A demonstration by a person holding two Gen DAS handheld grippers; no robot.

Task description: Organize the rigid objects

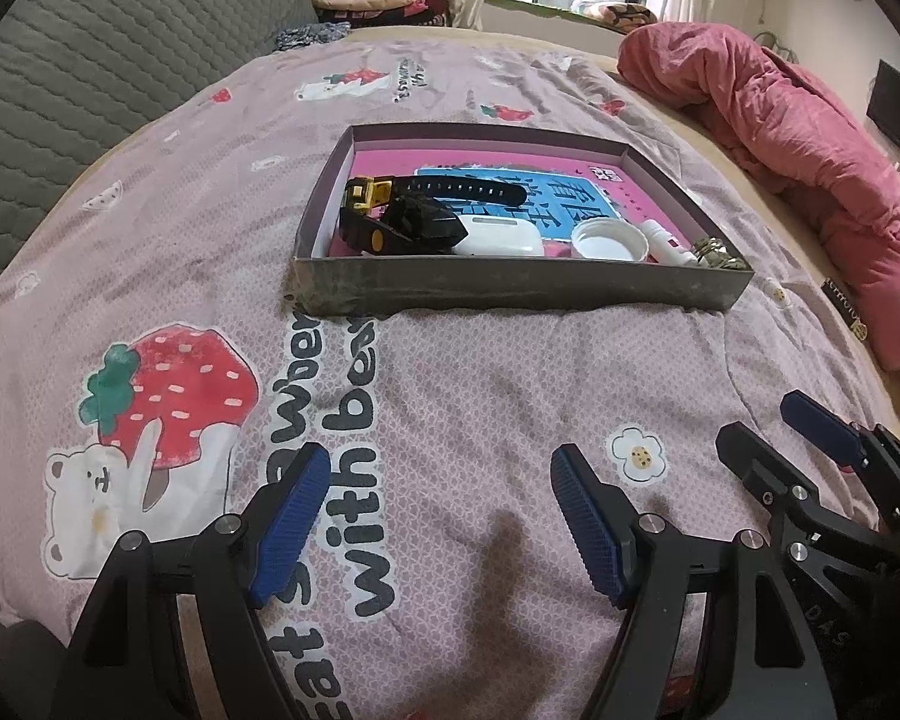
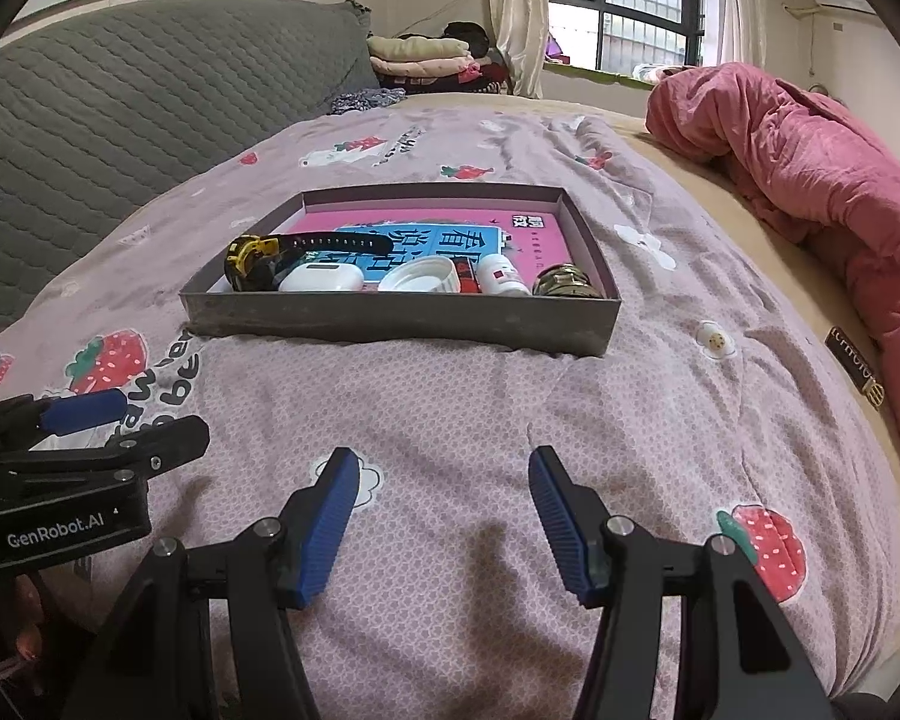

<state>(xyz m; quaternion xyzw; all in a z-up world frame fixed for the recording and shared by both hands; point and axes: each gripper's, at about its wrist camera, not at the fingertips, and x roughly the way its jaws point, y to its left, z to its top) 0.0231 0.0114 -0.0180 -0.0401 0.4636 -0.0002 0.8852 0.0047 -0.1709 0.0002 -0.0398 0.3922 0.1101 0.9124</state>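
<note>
Bedding comes first to the eye: a pink bedsheet point(image 2: 450, 420) printed with strawberries covers the bed, and a rumpled red quilt point(image 2: 810, 162) lies along the right side. In the middle of the sheet stands a shallow cardboard tray point(image 2: 390, 318), with a pink and blue book point(image 2: 426, 234) flat on its floor.

On the book, near the front wall, the small things lie in a row. From left: a yellow and black toy vehicle point(image 2: 249, 258), touching a black watch strap point(image 2: 336, 242) that reaches toward the back; a white earbud case point(image 2: 321, 279); a white jar lid point(image 2: 420, 281); a small white bottle point(image 2: 504, 279) on its side; and a metallic ring-shaped piece point(image 2: 567, 287) in the front right corner, which I cannot name more exactly.

The left hand-held gripper point(image 1: 441, 516) and the right hand-held gripper point(image 2: 441, 519) both hover over the sheet in front of the tray, each with fingers spread and nothing between them.

It seems to me everything is already inside, so the step is perhaps only tidying. To do it well, I would approach one object from above, pinching across its narrow side, and avoid pushing the neighbours, because they lie very near together.
</note>
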